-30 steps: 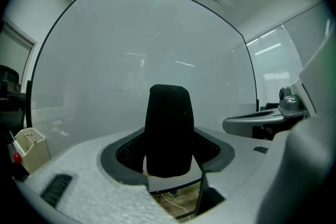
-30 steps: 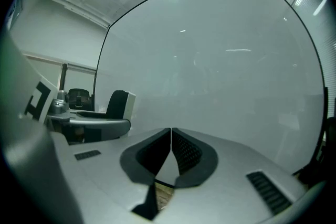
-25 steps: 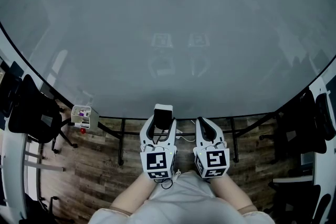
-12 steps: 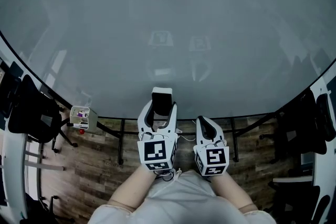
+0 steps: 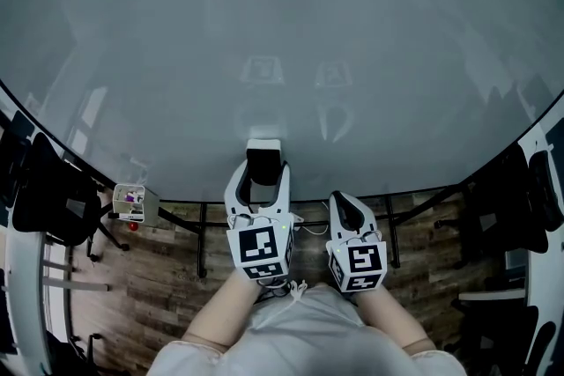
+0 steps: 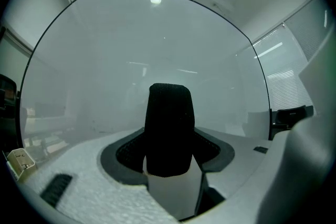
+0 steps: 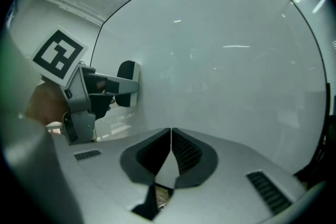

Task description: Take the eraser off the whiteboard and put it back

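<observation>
The left gripper [image 5: 262, 179] stands clamped on a small block eraser with a black felt part and a white body [image 6: 168, 128], one jaw pressing on each of its long sides. The eraser juts forward past the jaw tips toward the large, pale-grey glossy whiteboard [image 5: 282, 40] that fills the space ahead of the claw. In the right gripper view the eraser's white end sits at the board's surface and looks to be touching it, though contact cannot be confirmed.

The right gripper [image 7: 171, 140] hangs just to the right of the working claw, its jaws closed together on nothing, and also points at the board.

By this reading, the eraser is in hand and being offered to the board. The main risk comes at the release. If the jaws part before the eraser lies flat and holds on the surface, it would slide down the smooth board or drop to the wood-plank floor [image 5: 159, 277] below the claw. A tilted approach could leave only one edge seated. Pulling back with one pad dragging could peel it off again.
</observation>
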Demonstrator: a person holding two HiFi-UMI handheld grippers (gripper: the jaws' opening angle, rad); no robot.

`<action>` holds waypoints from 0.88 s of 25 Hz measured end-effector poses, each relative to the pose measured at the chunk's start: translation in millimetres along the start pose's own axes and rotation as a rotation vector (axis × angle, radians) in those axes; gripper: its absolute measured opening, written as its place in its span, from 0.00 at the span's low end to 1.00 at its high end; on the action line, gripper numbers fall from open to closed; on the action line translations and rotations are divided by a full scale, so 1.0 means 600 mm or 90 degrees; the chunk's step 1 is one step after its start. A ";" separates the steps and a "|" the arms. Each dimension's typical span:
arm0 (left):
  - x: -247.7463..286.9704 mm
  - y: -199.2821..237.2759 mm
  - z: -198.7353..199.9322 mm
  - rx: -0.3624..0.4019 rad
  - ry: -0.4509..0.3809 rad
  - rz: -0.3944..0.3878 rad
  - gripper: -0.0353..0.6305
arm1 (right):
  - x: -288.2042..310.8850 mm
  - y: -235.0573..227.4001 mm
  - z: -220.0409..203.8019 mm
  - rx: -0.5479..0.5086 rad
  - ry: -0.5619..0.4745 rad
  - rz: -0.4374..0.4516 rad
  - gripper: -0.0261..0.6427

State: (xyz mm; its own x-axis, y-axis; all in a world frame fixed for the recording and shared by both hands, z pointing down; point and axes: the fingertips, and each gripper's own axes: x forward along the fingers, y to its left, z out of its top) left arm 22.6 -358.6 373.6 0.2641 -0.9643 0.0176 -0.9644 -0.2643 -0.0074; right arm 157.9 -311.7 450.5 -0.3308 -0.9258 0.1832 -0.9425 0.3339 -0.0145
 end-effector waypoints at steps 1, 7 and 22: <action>0.002 0.000 -0.001 0.000 0.001 0.000 0.44 | 0.000 -0.001 0.002 0.000 -0.001 0.000 0.08; 0.007 0.000 -0.001 0.003 -0.002 0.001 0.44 | 0.000 -0.007 0.003 0.016 -0.003 0.002 0.08; -0.004 -0.013 0.005 0.034 -0.023 -0.018 0.49 | -0.009 0.003 0.000 0.026 -0.005 0.003 0.08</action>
State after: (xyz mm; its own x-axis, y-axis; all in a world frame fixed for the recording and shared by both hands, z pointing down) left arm 29.6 -354.1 370.3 0.2922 -0.9562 -0.0169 -0.9548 -0.2907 -0.0615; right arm 158.1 -305.9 449.5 -0.3352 -0.9256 0.1759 -0.9421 0.3308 -0.0547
